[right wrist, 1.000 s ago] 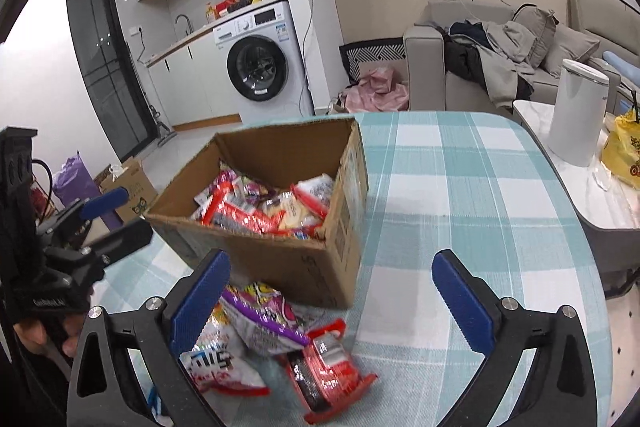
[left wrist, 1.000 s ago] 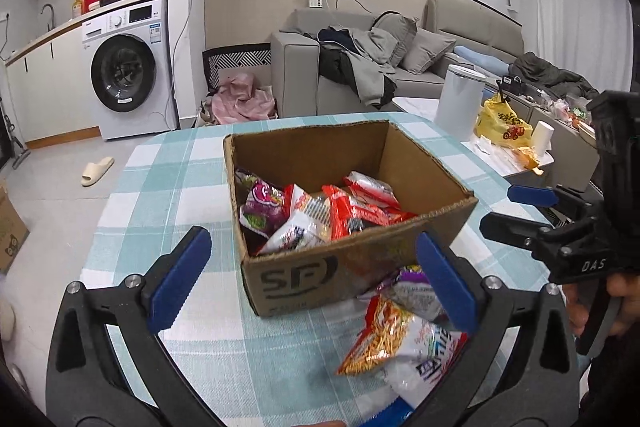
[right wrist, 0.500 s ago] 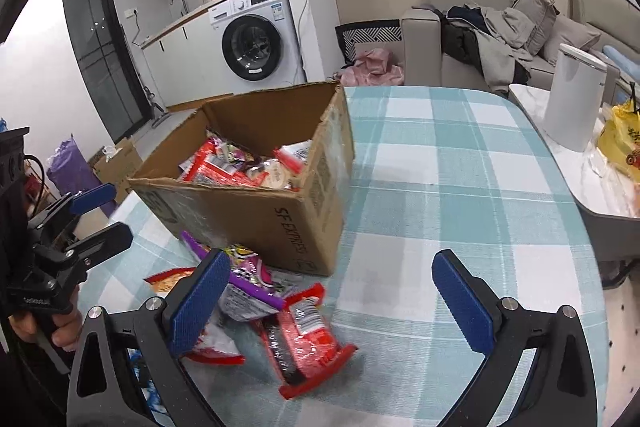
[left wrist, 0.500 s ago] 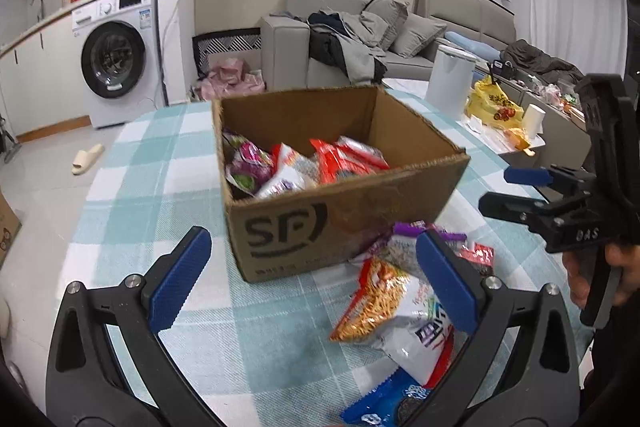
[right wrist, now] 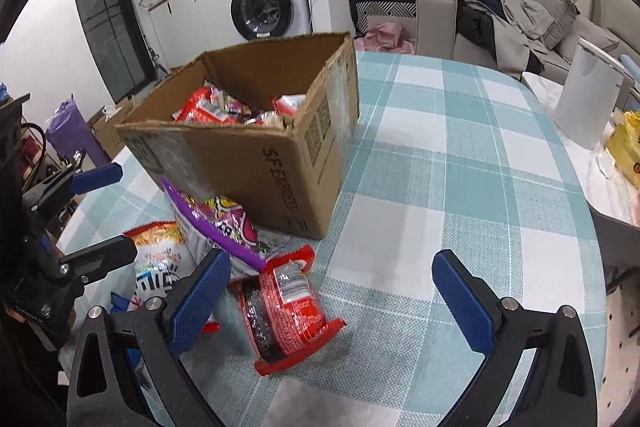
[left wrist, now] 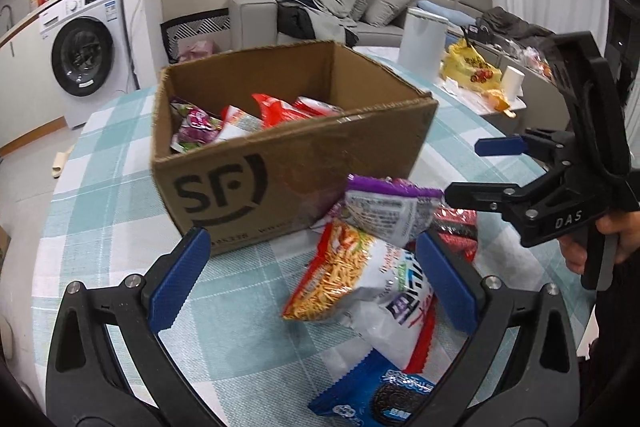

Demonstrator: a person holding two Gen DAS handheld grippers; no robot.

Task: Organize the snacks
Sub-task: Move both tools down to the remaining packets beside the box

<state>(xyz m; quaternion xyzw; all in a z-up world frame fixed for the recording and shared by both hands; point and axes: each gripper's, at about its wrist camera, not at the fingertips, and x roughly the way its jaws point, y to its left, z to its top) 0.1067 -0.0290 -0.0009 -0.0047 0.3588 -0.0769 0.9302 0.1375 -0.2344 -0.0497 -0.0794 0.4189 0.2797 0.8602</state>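
Note:
A cardboard box (left wrist: 288,163) marked SF holds several snack packs; it also shows in the right wrist view (right wrist: 256,151). Loose packs lie in front of it: an orange noodle-snack bag (left wrist: 344,275), a purple pack (left wrist: 392,207), a red pack (right wrist: 284,303) and a blue cookie pack (left wrist: 380,397). My left gripper (left wrist: 312,287) is open just above the orange bag. My right gripper (right wrist: 328,299) is open, its left finger next to the red pack. Each gripper shows in the other's view, the right one (left wrist: 492,167) and the left one (right wrist: 100,211).
The table has a teal checked cloth (right wrist: 460,167). A white canister (right wrist: 588,99) and a yellow bag (left wrist: 472,67) stand on a side table to the right. A sofa (left wrist: 320,15) and a washing machine (left wrist: 84,55) are behind.
Both grippers pulled back and dropped lower toward the loose packs in front of the box. The blue cookie pack has come into the left wrist view. Both stayed open.

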